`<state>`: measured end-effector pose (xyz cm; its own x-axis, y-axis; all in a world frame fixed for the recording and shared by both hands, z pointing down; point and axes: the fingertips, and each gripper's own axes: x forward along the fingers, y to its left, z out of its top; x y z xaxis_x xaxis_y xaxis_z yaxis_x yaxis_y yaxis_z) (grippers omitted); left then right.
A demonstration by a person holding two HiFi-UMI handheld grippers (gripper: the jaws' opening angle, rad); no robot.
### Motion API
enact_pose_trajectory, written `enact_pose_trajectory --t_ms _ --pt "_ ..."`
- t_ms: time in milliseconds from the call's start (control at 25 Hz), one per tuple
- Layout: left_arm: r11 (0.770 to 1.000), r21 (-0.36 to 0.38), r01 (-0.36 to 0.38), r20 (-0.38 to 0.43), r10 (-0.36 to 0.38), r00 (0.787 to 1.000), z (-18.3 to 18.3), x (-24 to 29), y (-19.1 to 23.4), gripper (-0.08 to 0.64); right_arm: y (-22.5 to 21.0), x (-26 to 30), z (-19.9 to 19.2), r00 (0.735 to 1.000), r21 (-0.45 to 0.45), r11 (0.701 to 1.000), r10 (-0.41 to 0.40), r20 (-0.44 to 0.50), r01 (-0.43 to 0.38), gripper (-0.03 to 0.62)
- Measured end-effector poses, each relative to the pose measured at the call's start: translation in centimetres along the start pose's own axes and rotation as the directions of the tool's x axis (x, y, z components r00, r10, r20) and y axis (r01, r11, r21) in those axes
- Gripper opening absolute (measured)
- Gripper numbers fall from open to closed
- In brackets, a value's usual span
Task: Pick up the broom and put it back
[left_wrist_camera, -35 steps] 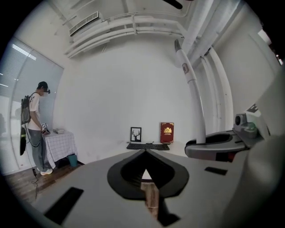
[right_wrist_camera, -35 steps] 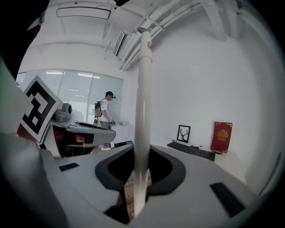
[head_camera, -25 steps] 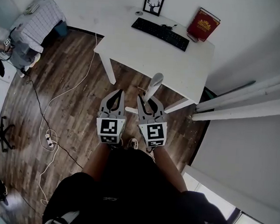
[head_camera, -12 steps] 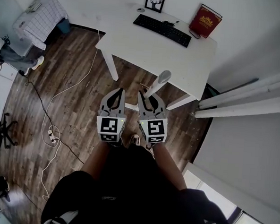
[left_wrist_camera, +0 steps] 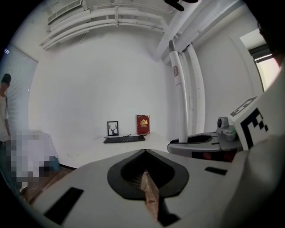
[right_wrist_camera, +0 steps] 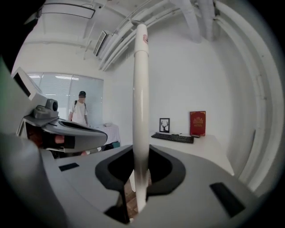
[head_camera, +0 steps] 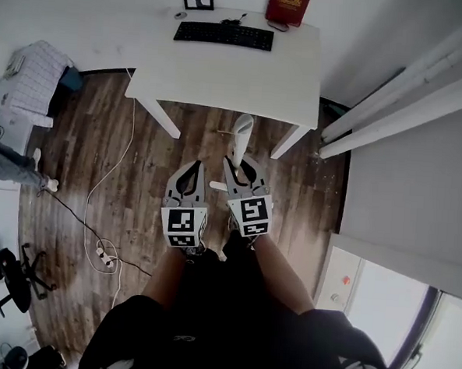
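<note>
Right claw (right_wrist_camera: 140,153) clamped on broom (right_wrist_camera: 141,89) handle, white, upright, nr front edge of white bench (head_camera: 222,70). Wood floor (head_camera: 99,164) below; broom's lower end hidden behind claws in head view, cut off in both gripper views. Left claw (left_wrist_camera: 144,153) just beside right one: closed, empty, only a floor sliver betw. its jaws.

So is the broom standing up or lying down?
Standing up. The broom rises straight, its white pole clamped in the right hand-held gripper.
</note>
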<state>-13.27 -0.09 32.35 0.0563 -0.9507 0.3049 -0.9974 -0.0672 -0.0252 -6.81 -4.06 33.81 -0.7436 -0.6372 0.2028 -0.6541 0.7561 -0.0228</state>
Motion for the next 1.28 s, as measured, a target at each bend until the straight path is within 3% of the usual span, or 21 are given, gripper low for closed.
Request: enact_pose_trajectory --t_ms 280,440,760,1080,1280 --pt "0.988 -0.018 0.155 -0.034 -0.156 0.987 -4.1 -2.5 -2.6 0.0 -1.7 -4.6 -6.4 0.978 0.057 0.978 -0.198 -0.058 0.202 0.083" --pt "0.968 -0.012 0.249 -0.082 -0.25 0.965 -7.2 -5.0 -3.5 0.0 -1.5 -6.4 -10.3 0.969 0.057 0.971 -0.226 -0.102 0.233 0.083" --pt "0.95 0.014 0.313 -0.143 -0.308 0.941 -10.9 -5.6 -3.0 0.0 -3.2 -8.7 -13.7 0.927 0.087 0.931 -0.336 -0.168 0.354 0.083" --pt "0.936 0.02 0.35 -0.231 -0.337 0.913 -13.9 -1.2 -6.2 0.0 -5.1 -7.5 -21.6 0.913 0.132 0.931 -0.291 -0.287 0.339 0.083" --pt "0.942 0.009 0.334 -0.31 -0.315 0.897 -16.9 2.8 -6.1 0.0 -7.6 -4.8 -27.2 0.904 0.175 0.933 -0.238 -0.356 0.315 0.083"
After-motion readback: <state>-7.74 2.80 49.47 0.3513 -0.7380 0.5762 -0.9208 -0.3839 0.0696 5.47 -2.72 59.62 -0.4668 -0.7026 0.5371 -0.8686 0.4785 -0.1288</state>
